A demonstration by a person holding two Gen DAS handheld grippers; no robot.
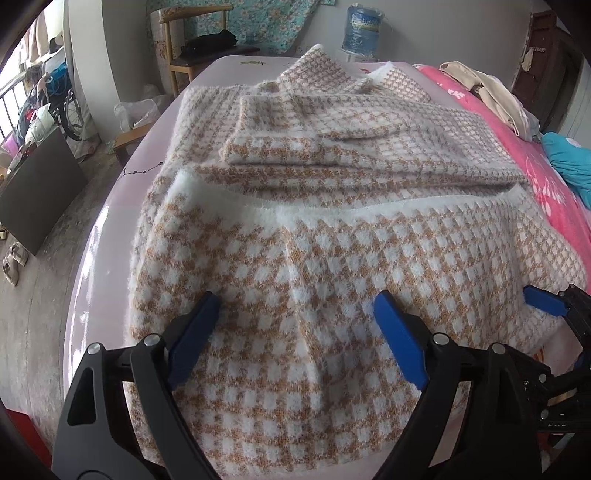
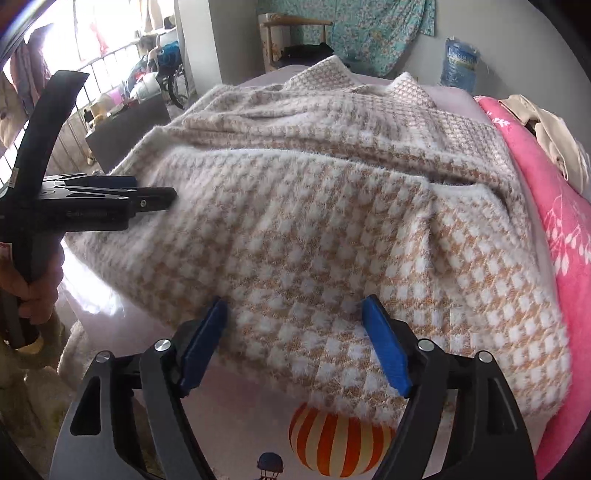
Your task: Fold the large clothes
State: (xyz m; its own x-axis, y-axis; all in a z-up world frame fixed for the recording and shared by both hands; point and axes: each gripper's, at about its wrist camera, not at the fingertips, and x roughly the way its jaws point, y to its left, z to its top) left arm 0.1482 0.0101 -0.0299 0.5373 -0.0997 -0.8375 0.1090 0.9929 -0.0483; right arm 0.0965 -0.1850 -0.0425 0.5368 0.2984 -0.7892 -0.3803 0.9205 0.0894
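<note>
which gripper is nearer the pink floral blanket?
Right. The right gripper hovers open over the checked sweater's near edge, on the pink blanket's side; the left gripper, also open, sits farther across the sweater.

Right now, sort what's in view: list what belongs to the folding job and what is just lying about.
Belongs to the job:
- checked fuzzy garment, partly folded
- left claw, open
- right claw, open
- pink bed sheet under the garment

Lying about:
- pink blanket
- beige clothes
- teal cloth
- water jug
- wooden chair
</note>
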